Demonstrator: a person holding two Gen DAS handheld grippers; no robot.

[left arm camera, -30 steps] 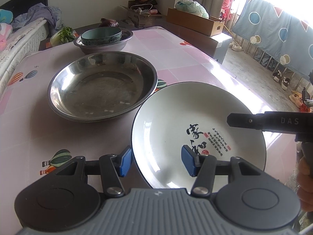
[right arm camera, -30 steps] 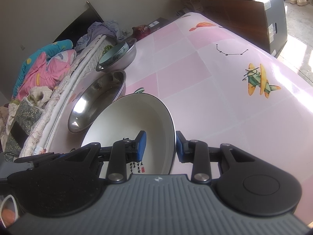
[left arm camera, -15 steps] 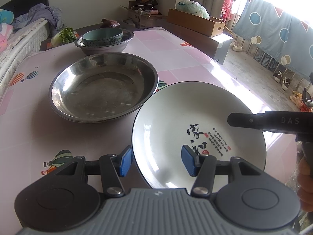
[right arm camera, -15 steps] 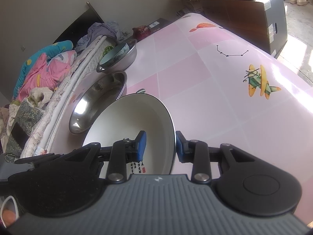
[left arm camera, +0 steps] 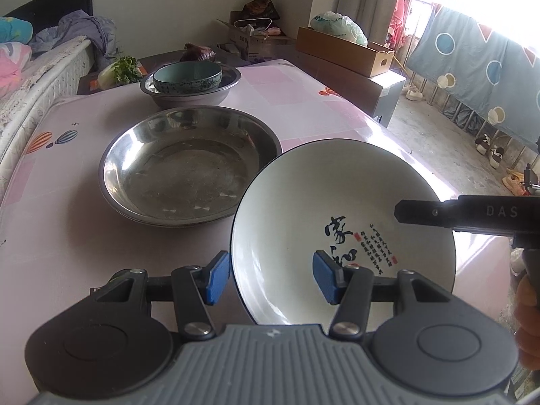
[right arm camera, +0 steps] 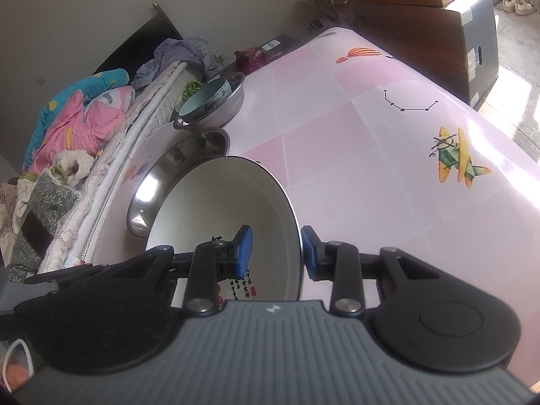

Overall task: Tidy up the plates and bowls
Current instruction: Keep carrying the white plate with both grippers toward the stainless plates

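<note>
A white plate [left arm camera: 303,209] with black calligraphy and a dark rim hangs tilted just above the pink table [left arm camera: 67,236], to the right of a wide steel basin [left arm camera: 189,175]. My left gripper [left arm camera: 271,280] is shut on its near left rim, one pad outside and one on the inner face. My right gripper [right arm camera: 275,253] is shut on the opposite rim of the plate [right arm camera: 219,209]; its black finger [left arm camera: 472,214] crosses the plate's right edge. Farther back, a teal bowl [left arm camera: 187,76] sits inside a smaller steel basin [left arm camera: 202,99].
A bed with piled bedding [right arm camera: 67,128] runs along the table's left side. Cardboard boxes [left arm camera: 344,50] and a cabinet stand past the far right corner. A hand [left arm camera: 526,320] holds the right gripper's handle. The table's right half [right arm camera: 371,168] shows only printed pictures.
Almost nothing differs. The plate stays in both grips, and the steel basin has drifted very slightly in both views.
</note>
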